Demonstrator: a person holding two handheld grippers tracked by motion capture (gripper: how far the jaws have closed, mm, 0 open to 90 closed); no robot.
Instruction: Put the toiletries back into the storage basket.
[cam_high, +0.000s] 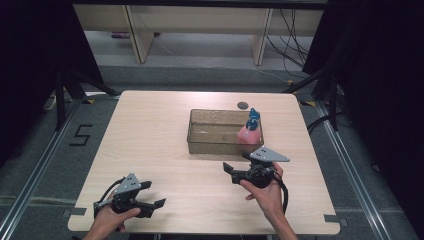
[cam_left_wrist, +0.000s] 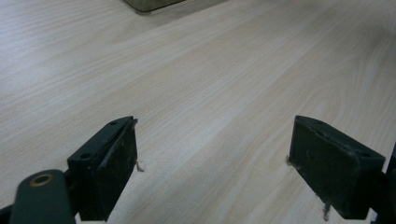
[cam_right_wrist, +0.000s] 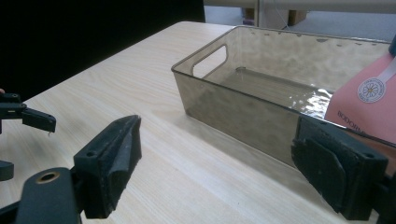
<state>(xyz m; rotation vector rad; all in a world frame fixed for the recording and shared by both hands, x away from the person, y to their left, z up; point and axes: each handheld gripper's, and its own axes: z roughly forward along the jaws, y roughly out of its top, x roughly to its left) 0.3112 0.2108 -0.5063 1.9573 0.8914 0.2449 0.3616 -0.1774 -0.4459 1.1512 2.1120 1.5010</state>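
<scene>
Pink and soft-looking, the pouch (cam_high: 248, 134) stands inside the translucent bin (cam_high: 200, 131), leaning in its right end with its blue spout cap (cam_high: 253, 116) uppermost. Your right gripper (cam_high: 239, 166) hangs just in front of the bin's near wall, jaws spread wide and holding nothing; your left gripper (cam_high: 151, 194) sits well apart near the table's (cam_high: 150, 130) front edge, its 2 jaws also wide and empty.

Expect the pouch to be light, with a pliable film body that dents and may slip under the pads. The stiffer neck below the cap looks like the safest hold; squeezing the belly could buckle it.

Its long axis runs roughly vertical, tilted slightly, cap pointing up and away from you. In the right gripper view the printed face (cam_right_wrist: 369, 100) turns toward the bin's interior.
</scene>
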